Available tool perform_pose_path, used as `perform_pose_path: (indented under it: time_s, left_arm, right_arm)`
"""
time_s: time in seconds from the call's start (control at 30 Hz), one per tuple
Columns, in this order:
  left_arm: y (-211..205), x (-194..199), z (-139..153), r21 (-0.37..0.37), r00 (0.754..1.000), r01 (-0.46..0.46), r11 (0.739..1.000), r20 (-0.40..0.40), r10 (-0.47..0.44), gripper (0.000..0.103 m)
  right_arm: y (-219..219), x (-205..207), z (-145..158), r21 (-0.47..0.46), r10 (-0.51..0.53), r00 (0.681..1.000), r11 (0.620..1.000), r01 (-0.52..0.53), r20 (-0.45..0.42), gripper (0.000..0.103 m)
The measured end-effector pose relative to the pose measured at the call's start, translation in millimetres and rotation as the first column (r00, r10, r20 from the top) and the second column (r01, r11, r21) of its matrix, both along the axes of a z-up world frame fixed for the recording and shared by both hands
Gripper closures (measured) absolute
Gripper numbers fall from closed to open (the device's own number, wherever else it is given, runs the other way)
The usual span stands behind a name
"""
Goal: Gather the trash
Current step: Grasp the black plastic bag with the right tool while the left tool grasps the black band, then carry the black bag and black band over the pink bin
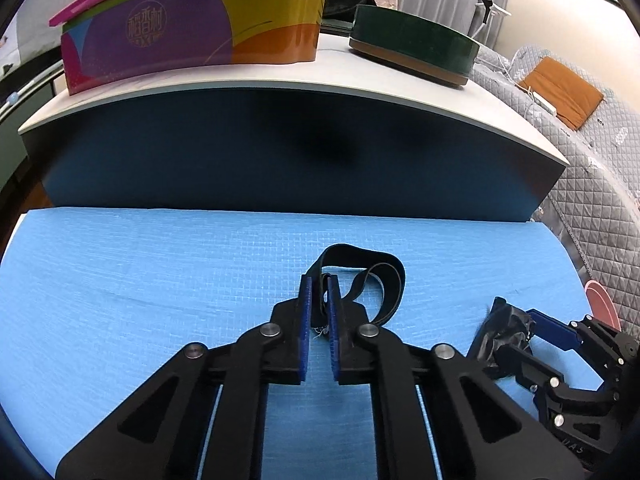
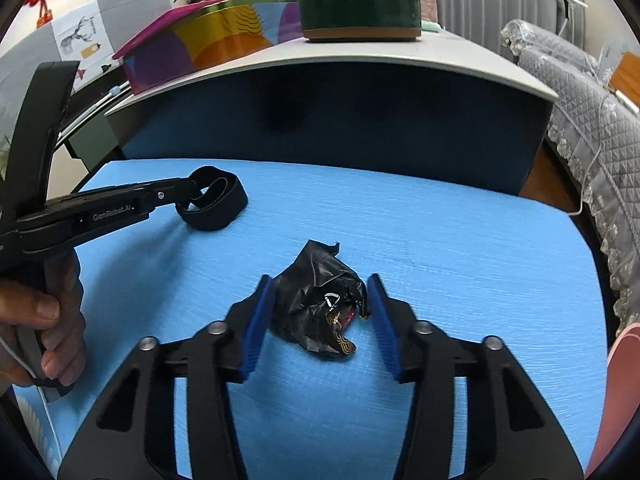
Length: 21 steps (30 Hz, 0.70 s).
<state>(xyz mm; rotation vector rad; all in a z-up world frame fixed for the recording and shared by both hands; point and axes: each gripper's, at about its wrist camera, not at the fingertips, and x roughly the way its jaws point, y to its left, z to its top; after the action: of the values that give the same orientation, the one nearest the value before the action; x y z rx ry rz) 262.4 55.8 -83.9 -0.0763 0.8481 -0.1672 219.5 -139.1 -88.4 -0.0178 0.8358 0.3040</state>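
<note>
The crumpled black wrapper [image 2: 316, 308] lies on the blue mat [image 2: 440, 240] toward its near right part, between the blue pads of the right hand-held gripper [image 2: 320, 308], whose jaws stand partly spread around it; the left pad seems to touch the crumple, the right one looks just clear of it, so no firm pinch yet. Farther left and toward the mat's far edge, the black strap [image 1: 360, 276] lies in loose loops, and the left hand-held gripper [image 1: 318, 300] is pressed together on one band of it. To do this well, the right jaws should probably close squarely on the thick middle of the wrapper, not on its thin torn tip, since crinkled film could slip out. The left side should lift slowly, as the strap's free loops may trail and drag on the mat. Behind the mat stands a low bench [image 1: 280, 92] bearing a bright box [image 1: 192, 32] and a round green tin [image 1: 412, 40].
</note>
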Motion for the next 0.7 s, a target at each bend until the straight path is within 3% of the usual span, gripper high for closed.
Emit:
perform_pose_path:
  time_s: [0.33, 0.7]
  left_arm:
    - [-6, -11, 15, -0.001, 0.999, 0.01, 1.0, 0.033, -0.01, 0.1]
    - [-17, -48, 48, 0.024, 0.995, 0.02, 1.0, 0.095, -0.022, 0.1]
  right_arm:
    - [-9, -13, 16, -0.005, -0.017, 0.999, 1.0, 0.017, 0.035, 0.064]
    - [-32, -49, 68, -0.018, -0.057, 0.989, 0.998, 0.06, 0.138, 0.064]
